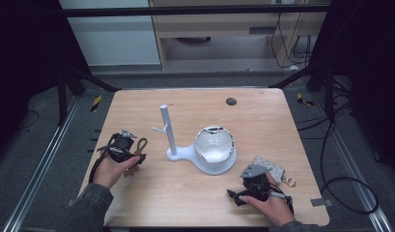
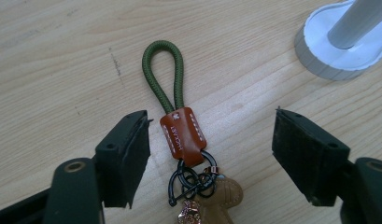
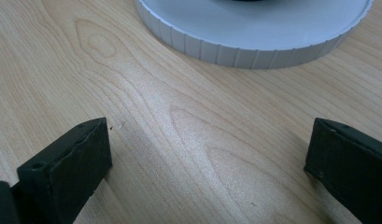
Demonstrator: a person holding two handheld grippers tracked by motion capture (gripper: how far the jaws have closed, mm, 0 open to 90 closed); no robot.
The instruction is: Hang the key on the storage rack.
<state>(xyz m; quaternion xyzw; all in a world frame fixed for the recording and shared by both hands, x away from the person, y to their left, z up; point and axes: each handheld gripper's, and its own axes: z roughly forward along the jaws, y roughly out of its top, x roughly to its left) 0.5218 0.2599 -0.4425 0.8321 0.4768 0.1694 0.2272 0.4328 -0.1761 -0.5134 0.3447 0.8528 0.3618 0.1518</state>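
Two grippers are working low over the table [image 1: 151, 101], one in each of the person's hands. The left gripper [image 2: 209, 140] is hovering just over a keychain [image 2: 184, 140], its jaws spread wide and gripping nothing, one on either side of the brown leather tab [image 2: 183, 136]. That straddle is looking like the set-up for a pinch on the tab, the stiffest part to hold. The keychain is lying flat on the wood at the table's left side, its green cord loop [image 2: 163, 74] pointing away from the jaws and toward the white stand [image 1: 172, 140]; its black rings [image 2: 191, 182] and a tan charm [image 2: 221, 198] are trailing back under the gripper. With the loop left free ahead of the jaws, it is staying open for slipping over the stand's small side peg [image 1: 159, 129], which is probably the aim.

The right gripper [image 3: 207, 154] is resting near the table's front right, jaws likewise parted and empty, facing the ribbed rim of the stand's round base [image 3: 254, 46]. It is sitting close enough to steady that base if the stand tips. A white bowl [image 1: 213, 144] is sitting on the base, and a grey pouch [image 1: 272, 168] is lying just beside the right gripper.
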